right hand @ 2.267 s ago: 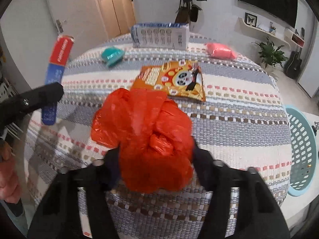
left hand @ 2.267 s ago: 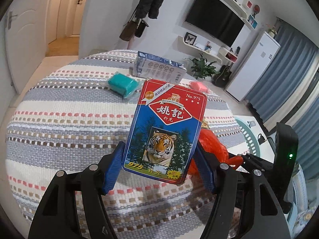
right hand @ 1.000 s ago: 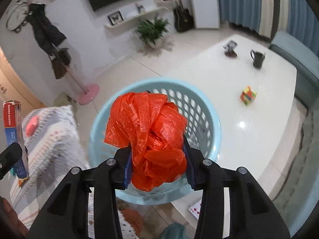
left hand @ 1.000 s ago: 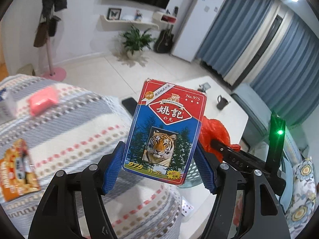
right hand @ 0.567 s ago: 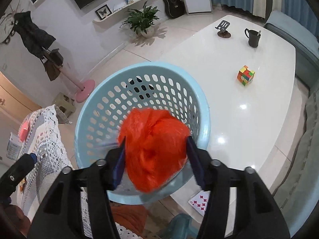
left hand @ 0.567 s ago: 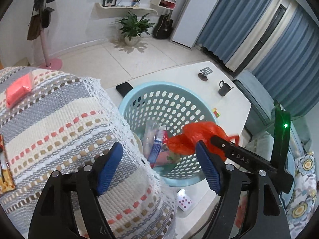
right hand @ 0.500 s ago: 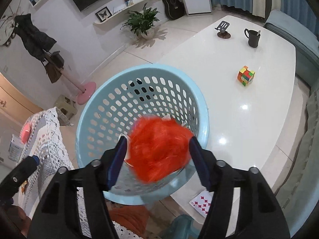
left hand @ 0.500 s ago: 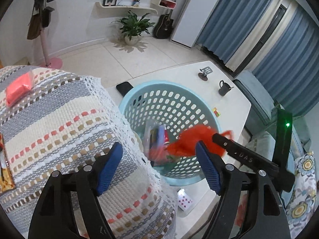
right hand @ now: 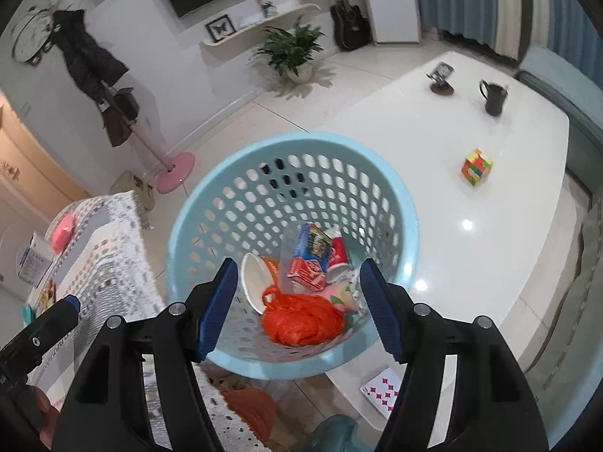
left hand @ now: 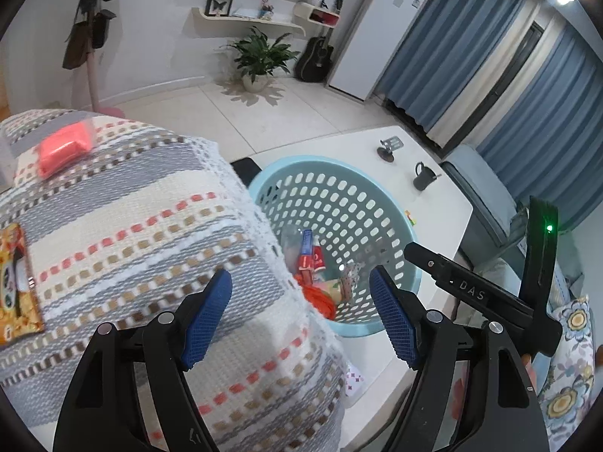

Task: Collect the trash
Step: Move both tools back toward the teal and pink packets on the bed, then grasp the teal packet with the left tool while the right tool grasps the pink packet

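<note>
A light blue perforated basket [right hand: 392, 196] stands on the white low table; it also shows in the left wrist view [left hand: 339, 167]. Inside lie the red plastic bag [right hand: 301, 320], the playing-card box [right hand: 311, 258], a red cup [right hand: 337, 254] and a white bowl [right hand: 252, 278]. My right gripper [right hand: 297, 309] is open and empty above the basket. My left gripper [left hand: 299, 316] is open and empty over the edge of the striped tablecloth [left hand: 124, 226]. A pink packet [left hand: 66, 147] and an orange snack packet [left hand: 13, 282] lie on the cloth.
On the white table [right hand: 471, 226] are a colour cube [right hand: 476, 167], a black mug [right hand: 493, 98] and a playing card [right hand: 382, 390]. A potted plant [right hand: 294, 52] and coat stand [right hand: 124, 113] stand by the far wall. A sofa [left hand: 490, 203] is at right.
Both grippers swung from the striped table to the basket and opened. The card box left my left gripper and the red bag left my right gripper; both now lie in the basket.
</note>
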The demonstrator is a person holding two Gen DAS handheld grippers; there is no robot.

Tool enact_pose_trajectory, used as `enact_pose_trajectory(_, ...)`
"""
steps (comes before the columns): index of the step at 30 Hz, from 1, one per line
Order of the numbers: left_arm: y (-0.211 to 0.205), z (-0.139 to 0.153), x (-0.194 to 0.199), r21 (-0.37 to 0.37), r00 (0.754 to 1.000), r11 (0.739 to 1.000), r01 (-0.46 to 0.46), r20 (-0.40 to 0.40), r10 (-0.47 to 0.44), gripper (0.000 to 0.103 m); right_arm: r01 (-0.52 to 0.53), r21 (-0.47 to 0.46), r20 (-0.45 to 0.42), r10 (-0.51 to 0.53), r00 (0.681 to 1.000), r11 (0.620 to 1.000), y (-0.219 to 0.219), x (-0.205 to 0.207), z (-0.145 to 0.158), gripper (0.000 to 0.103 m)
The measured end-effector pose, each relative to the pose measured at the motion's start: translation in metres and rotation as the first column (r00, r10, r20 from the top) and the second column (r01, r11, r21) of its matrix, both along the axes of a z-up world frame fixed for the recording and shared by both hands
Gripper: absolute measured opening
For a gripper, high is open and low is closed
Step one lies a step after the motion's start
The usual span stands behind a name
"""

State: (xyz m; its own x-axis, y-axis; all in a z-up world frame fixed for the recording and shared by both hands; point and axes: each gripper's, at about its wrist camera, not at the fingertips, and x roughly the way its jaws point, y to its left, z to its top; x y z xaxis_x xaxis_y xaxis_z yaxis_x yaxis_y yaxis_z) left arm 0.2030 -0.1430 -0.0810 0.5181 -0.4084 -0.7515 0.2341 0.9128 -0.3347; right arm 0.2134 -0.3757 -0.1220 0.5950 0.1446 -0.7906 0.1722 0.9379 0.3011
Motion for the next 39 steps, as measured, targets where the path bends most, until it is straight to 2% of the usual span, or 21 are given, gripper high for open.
enact_pose_trajectory(6, 0.037, 0.019, -0.015, -0.050, 0.996, 0.996, -0.074, 0.038, 0.076, 0.074, -0.105, -0.035, 0.064, 0.107, 0.992, 0.994, 0.039, -0.004, 0.027, 0.064)
enact_pose_trajectory(13, 0.094, 0.045, -0.042, -0.083, 0.974, 0.977, -0.198, 0.099, 0.206, 0.074, -0.227, -0.064, 0.123, 0.234, 0.964, 0.972, 0.099, -0.007, 0.056, 0.064)
enact_pose_trajectory(18, 0.149, 0.057, -0.067, -0.085, 0.936, 0.946, -0.313, 0.139, 0.323, 0.074, -0.315, -0.084, 0.144, 0.324, 0.935, 0.945, 0.149, -0.003, 0.071, 0.064)
enact_pose_trajectory(21, 0.190, 0.057, -0.085, -0.096, 0.904, 0.914, -0.393, 0.140, 0.404, 0.074, -0.362, -0.107, 0.156, 0.375, 0.914, 0.926, 0.179, 0.002, 0.079, 0.064)
enact_pose_trajectory(27, 0.277, 0.042, -0.112, -0.116, 0.828, 0.832, -0.542, 0.092, 0.553, 0.074, -0.457, -0.138, 0.135, 0.473, 0.871, 0.879, 0.249, 0.024, 0.078, 0.064)
enact_pose_trajectory(30, 0.308, 0.033, -0.113, -0.110, 0.803, 0.803, -0.586, 0.058, 0.593, 0.074, -0.486, -0.146, 0.113, 0.503, 0.857, 0.861, 0.277, 0.033, 0.066, 0.064)
enact_pose_trajectory(33, 0.326, 0.025, -0.102, -0.116, 0.797, 0.793, -0.598, 0.025, 0.604, 0.074, -0.513, -0.129, 0.080, 0.525, 0.847, 0.848, 0.297, 0.040, 0.052, 0.064)
enact_pose_trajectory(36, 0.336, 0.019, -0.081, -0.131, 0.803, 0.795, -0.592, -0.016, 0.595, 0.074, -0.535, -0.094, 0.063, 0.541, 0.839, 0.840, 0.302, 0.047, 0.045, 0.056)
enact_pose_trajectory(39, 0.337, 0.012, -0.057, -0.115, 0.807, 0.800, -0.589, -0.038, 0.589, 0.074, -0.537, -0.077, 0.054, 0.541, 0.839, 0.840, 0.305, 0.057, 0.046, 0.056)
